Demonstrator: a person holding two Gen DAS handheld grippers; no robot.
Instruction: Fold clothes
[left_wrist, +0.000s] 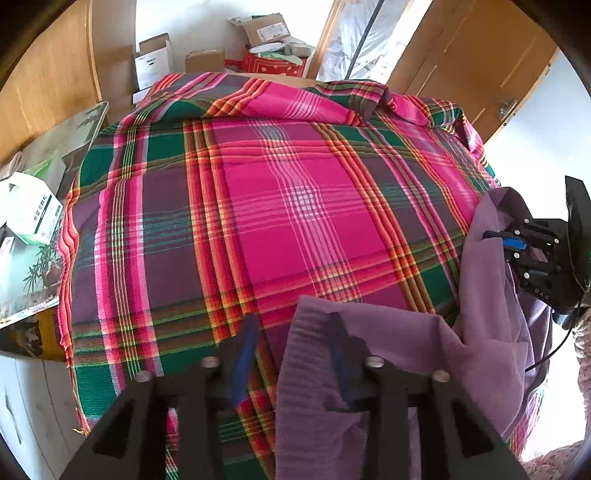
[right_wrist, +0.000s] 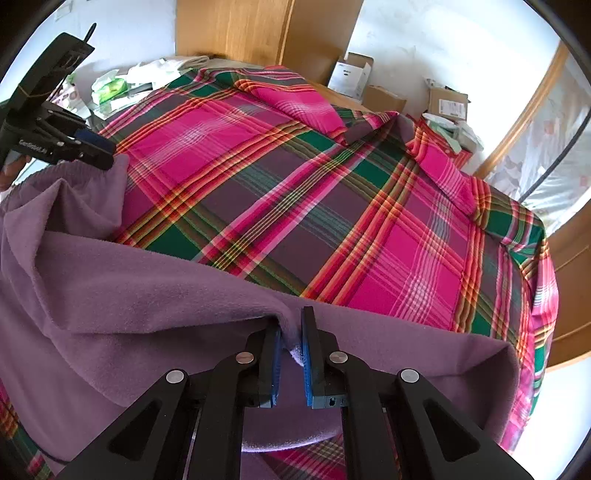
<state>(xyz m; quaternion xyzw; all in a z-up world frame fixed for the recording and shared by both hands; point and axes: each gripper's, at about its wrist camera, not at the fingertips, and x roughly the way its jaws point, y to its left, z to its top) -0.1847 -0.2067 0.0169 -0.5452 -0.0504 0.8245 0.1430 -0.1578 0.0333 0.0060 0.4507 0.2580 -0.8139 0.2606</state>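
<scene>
A purple fleece garment (left_wrist: 391, 347) (right_wrist: 147, 288) hangs bunched over the near edge of a bed covered by a pink, green and purple plaid sheet (left_wrist: 277, 203) (right_wrist: 295, 184). My left gripper (left_wrist: 291, 347) stands open, its fingers wide apart; the garment's ribbed edge drapes over the right finger, and bare plaid shows in the gap. From the right wrist view, the left gripper (right_wrist: 99, 149) is at the upper left, its tip touching the garment's edge. My right gripper (right_wrist: 291, 332) is shut on a fold of the purple garment and appears at the right edge as the right gripper (left_wrist: 498, 238).
Cardboard boxes (left_wrist: 266, 29) and a red bag (left_wrist: 273, 66) are piled on the floor beyond the bed. Tissue packs and a white box (left_wrist: 33, 218) clutter a side table at the left. Wooden wardrobe panels (right_wrist: 258, 29) and a door (left_wrist: 480, 66) stand behind.
</scene>
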